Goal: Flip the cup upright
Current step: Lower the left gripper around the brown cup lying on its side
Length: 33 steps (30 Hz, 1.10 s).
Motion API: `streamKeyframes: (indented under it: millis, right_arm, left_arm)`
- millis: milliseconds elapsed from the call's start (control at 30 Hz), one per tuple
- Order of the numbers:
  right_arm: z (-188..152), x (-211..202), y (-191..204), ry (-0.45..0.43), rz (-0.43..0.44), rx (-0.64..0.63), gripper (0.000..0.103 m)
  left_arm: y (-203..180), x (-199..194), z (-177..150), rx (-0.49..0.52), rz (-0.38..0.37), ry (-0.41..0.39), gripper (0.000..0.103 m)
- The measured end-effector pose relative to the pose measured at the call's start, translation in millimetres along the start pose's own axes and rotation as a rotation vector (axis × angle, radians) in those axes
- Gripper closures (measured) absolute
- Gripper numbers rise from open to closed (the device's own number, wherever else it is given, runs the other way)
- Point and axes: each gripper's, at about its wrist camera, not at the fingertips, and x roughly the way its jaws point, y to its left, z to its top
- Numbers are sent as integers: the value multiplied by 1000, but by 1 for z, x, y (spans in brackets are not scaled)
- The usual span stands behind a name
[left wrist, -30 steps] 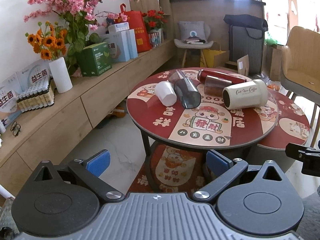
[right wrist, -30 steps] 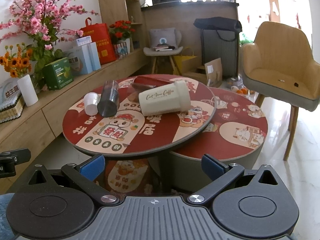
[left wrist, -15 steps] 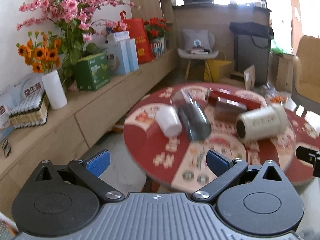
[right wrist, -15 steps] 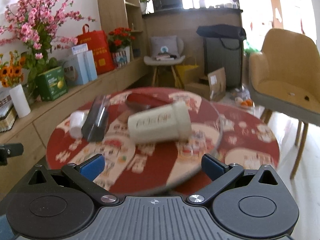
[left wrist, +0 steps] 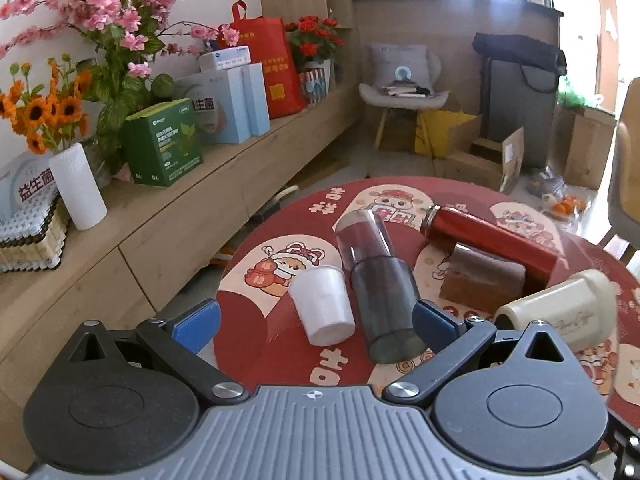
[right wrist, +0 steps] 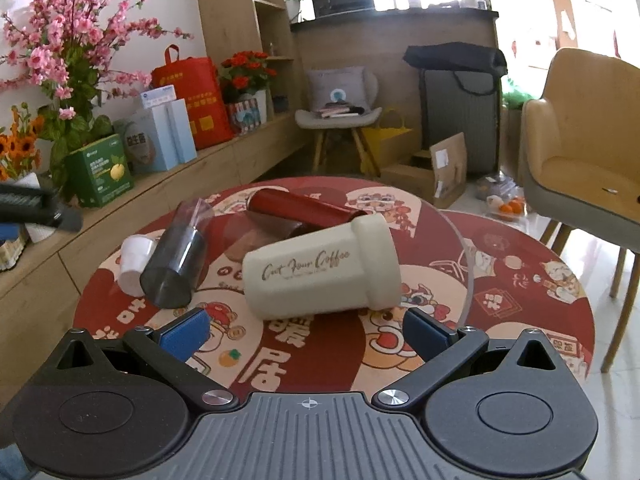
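On the round red surface, printed with cartoon figures and Chinese characters, five cups and bottles lie on their sides. Nearest the right gripper rests a cream cup, matte and octagonal-bodied, with gold script reading "Cut Your Coffee". Beside it lie a smoky translucent tumbler, a small white plastic cup, a glossy red bottle and a brown glass. Both grippers' jaws are spread wide and empty; the left gripper hangs before the white cup.

"coffee" on cream cup
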Motion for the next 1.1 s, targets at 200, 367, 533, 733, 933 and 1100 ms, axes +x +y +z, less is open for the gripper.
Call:
streamKeyframes:
  millis: [200,367,533,733,933,1100]
  right_arm:
    - [-14,12,-7,62,-11,39,0]
    - [-13,18,-4,68,-13,24,0]
    - [-17,20,-1,71,-22,5,0]
    - [-19,26,1,91,-23,-18,0]
    - [-17,26,-8,93,-19,1,0]
    - [-16,26,-13,94,-17,7,0]
  left_arm:
    - [-3,23,-2,-3,9,61,1]
    - [-4,30,15,-63,-22,66,1]
    - [-22,40,44,-119,-51,42,2]
    - [-57,89,72,-150,-194,175,7]
    - [-69,136,59,-321,-331,364,20]
    - [-75,168,44,-469,-419,466,20]
